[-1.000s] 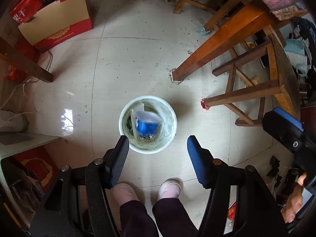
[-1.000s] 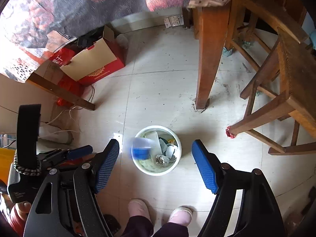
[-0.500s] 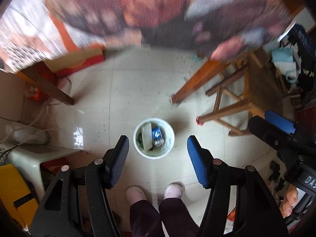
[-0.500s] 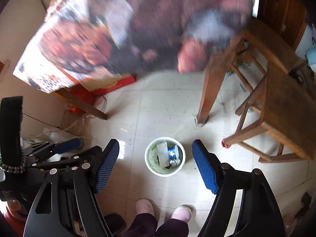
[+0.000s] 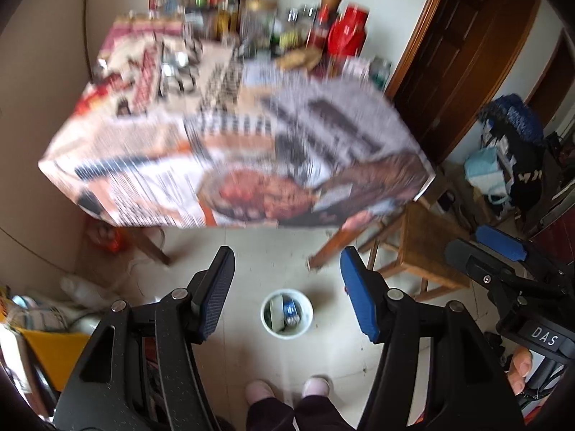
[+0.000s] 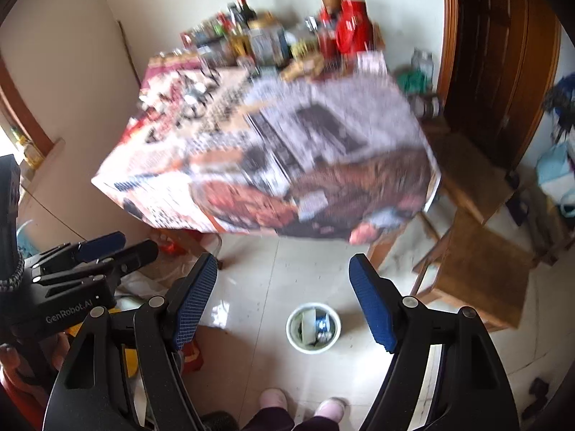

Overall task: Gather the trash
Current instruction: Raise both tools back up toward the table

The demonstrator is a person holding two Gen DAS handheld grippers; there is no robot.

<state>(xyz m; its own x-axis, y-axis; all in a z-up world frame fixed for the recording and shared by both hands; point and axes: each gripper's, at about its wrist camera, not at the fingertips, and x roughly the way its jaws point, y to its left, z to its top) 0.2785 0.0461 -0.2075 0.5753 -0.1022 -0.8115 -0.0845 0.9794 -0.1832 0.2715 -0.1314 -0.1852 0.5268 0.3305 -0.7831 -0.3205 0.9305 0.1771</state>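
Observation:
A small white trash bin point(image 5: 286, 314) stands on the tiled floor, far below both grippers; it also shows in the right wrist view point(image 6: 313, 327). It holds a blue can point(image 5: 289, 311), a white cup and other scraps. My left gripper point(image 5: 287, 287) is open and empty, high above the bin. My right gripper point(image 6: 284, 298) is open and empty too, beside the left one. The right gripper shows at the right edge of the left wrist view point(image 5: 503, 251), and the left gripper at the left of the right wrist view point(image 6: 90, 251).
A table point(image 5: 233, 136) covered with printed paper stands ahead, blurred, with many bottles and jars point(image 5: 251, 18) at its far side. Wooden stools point(image 5: 427, 248) stand to the right. A dark wooden door point(image 5: 467, 54) is behind. My feet point(image 5: 287, 388) are near the bin.
Both grippers have risen high and tilted up from the bin. The blue can that was falling now lies in the bin. The tabletop has come into view.

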